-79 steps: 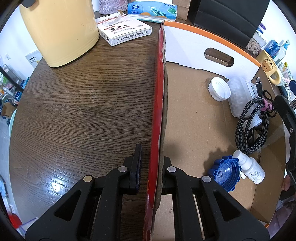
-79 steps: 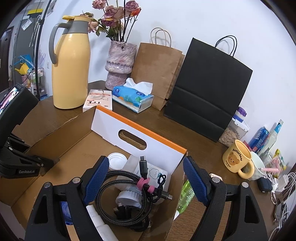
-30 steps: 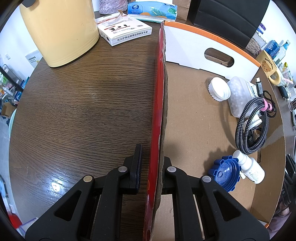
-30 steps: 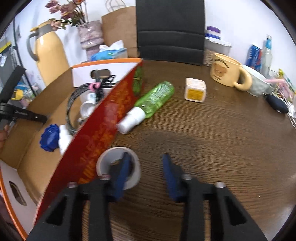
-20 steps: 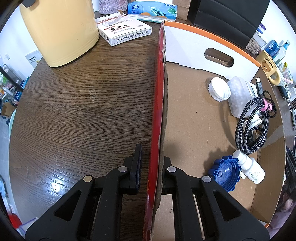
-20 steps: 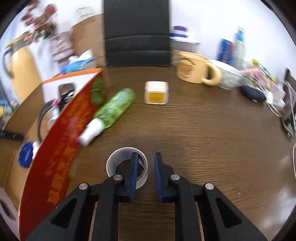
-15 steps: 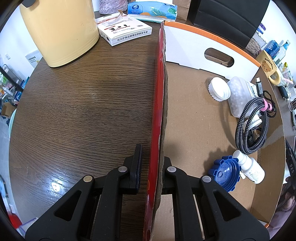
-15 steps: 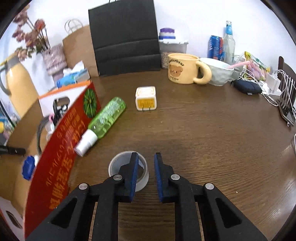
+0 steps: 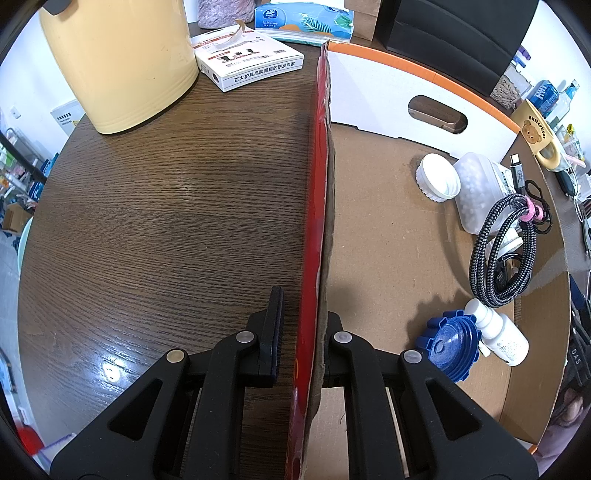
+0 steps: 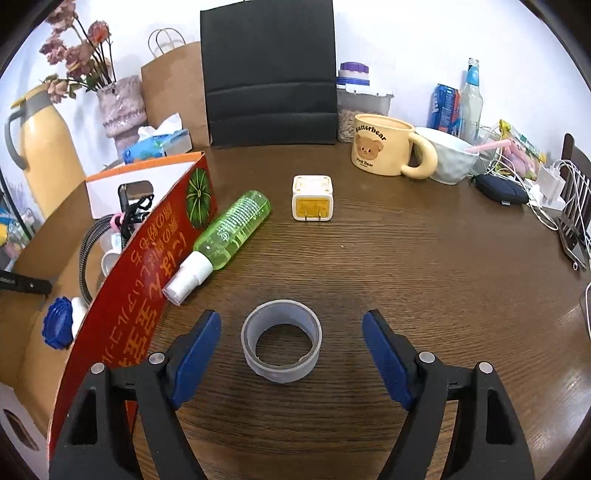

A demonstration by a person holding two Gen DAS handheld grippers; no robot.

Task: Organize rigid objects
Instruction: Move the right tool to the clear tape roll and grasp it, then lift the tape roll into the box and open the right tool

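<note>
My left gripper (image 9: 301, 332) is shut on the red side wall (image 9: 317, 206) of an open cardboard box. Inside the box lie a coiled braided cable (image 9: 502, 251), a blue cap (image 9: 448, 347), a small white bottle (image 9: 498, 338), a white lid (image 9: 437, 177) and a clear container (image 9: 476, 192). My right gripper (image 10: 291, 336) is open wide. A grey tape roll (image 10: 281, 345) lies flat on the table between its fingers, untouched. A green spray bottle (image 10: 225, 236) lies against the box's red wall (image 10: 144, 280). A white and yellow plug adapter (image 10: 313, 197) stands farther off.
A yellow thermos (image 9: 118, 55), a white carton (image 9: 247, 62) and a tissue pack (image 9: 303, 14) stand left of the box. A yellow bear mug (image 10: 388, 149), white bowl (image 10: 448, 158), black bag (image 10: 269, 74), paper bag, vase, bottles and cables line the table's back and right.
My right gripper left the box, swung over the table to the tape roll with its jaws nearly shut, and has now opened wide around the roll. The left gripper has not moved.
</note>
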